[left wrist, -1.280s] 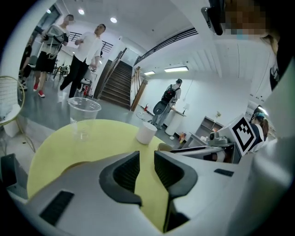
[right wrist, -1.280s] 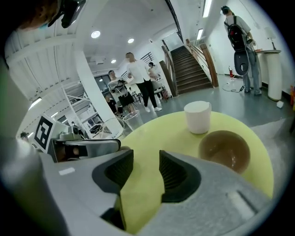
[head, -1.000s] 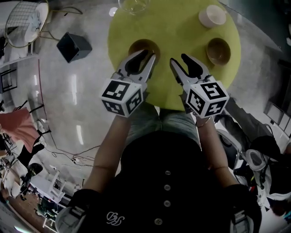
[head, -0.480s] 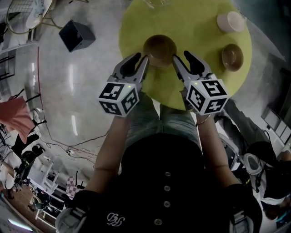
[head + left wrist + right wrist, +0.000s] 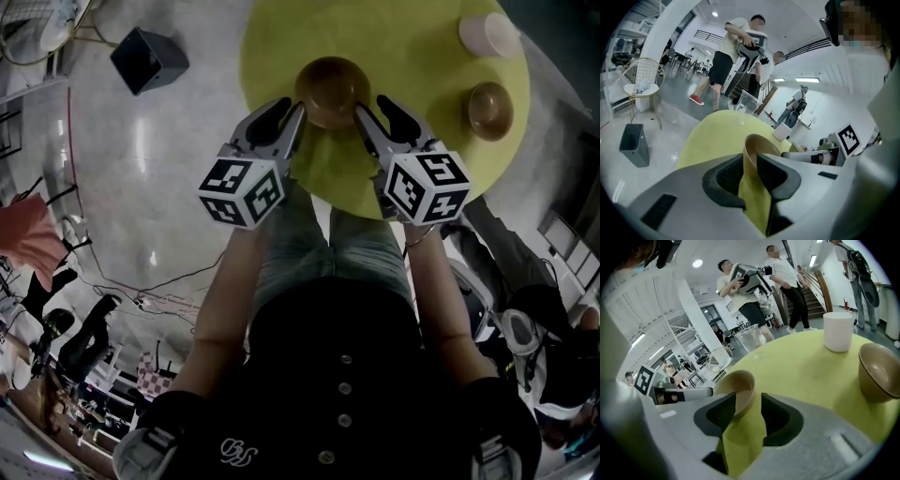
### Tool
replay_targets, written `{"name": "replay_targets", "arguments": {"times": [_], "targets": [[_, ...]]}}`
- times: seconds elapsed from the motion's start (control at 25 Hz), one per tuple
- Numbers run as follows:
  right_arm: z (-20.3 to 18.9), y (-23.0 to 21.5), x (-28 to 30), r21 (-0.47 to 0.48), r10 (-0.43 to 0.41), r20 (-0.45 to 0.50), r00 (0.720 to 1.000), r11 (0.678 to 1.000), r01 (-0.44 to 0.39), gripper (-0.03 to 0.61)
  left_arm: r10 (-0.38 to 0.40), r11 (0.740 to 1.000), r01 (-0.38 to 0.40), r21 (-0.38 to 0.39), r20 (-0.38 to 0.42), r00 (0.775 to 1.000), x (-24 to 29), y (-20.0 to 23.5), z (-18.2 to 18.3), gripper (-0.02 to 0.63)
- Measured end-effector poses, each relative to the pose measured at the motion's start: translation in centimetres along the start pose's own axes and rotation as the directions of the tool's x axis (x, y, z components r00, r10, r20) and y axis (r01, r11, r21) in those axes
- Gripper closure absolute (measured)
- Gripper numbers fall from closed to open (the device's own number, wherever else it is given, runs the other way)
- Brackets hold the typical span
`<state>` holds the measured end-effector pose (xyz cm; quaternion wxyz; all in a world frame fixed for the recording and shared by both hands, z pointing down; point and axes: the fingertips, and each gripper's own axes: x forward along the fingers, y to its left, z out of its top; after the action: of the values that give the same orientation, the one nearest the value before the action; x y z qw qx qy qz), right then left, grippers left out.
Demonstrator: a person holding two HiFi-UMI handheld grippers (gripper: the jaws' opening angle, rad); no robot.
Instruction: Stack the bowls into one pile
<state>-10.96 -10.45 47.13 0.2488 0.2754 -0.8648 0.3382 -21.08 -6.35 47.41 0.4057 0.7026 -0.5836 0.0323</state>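
Head view, and we have contact, Jo! The brown round bowl (image 5: pixel 330 84) is now caught between both claws over the near edge of the round yellow-green table (image 5: pixel 403 56). A second ago it sat flat on the table under the left gripper (image 5: pixel 292 108) alone.

It looks bigger than it did then, Dan. I'd call that lifted towards the camera, though I can't see clear air under it.

Left gripper view settles that side. The jaws are drawn narrow with the bowl's wall squeezed between the pads.

Right gripper view shows the same on the opposite rim. The right gripper (image 5: pixel 369 106) has one pad inside the bowl and one outside. The gap is tight, and I read it as a pinch, though that outer pad looks only just on.

So it's a two-claw carry, one on each side of the rim. Where's it headed?

The target has to be the second brown bowl (image 5: pixel 490 110), which sits well apart by the right edge. The white cylindrical cup (image 5: pixel 486 35) stands beyond it at the far right edge.

Pickup looks done, then, and nothing is stacked yet. It's a sideways trip along the near edge next, and the bowl must stay level.

If that right-hand pinch is light, a tilt could let the rim slip.
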Motion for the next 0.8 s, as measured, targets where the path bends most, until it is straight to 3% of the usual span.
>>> {"name": "replay_targets", "arguments": {"times": [0.36,0.52,0.8], "targets": [[-0.3,0.0,1.4,0.025,0.043,-0.002,0.999,0.999,-0.043,0.419,-0.015,1.000,0.015,-0.004,0.012,1.000,1.7,-0.2,0.2,0.526],[0.0,-0.1,1.9,0.027,0.048,0.000,0.999,0.999,-0.048,0.476,-0.015,1.000,0.015,-0.006,0.008,1.000,2.2,0.0,0.4,0.526],[-0.2,-0.3,1.5,0.034,0.042,0.000,0.999,0.999,-0.042,0.483,-0.013,1.000,0.013,-0.012,0.005,1.000,2.3,-0.4,0.2,0.526]]}}
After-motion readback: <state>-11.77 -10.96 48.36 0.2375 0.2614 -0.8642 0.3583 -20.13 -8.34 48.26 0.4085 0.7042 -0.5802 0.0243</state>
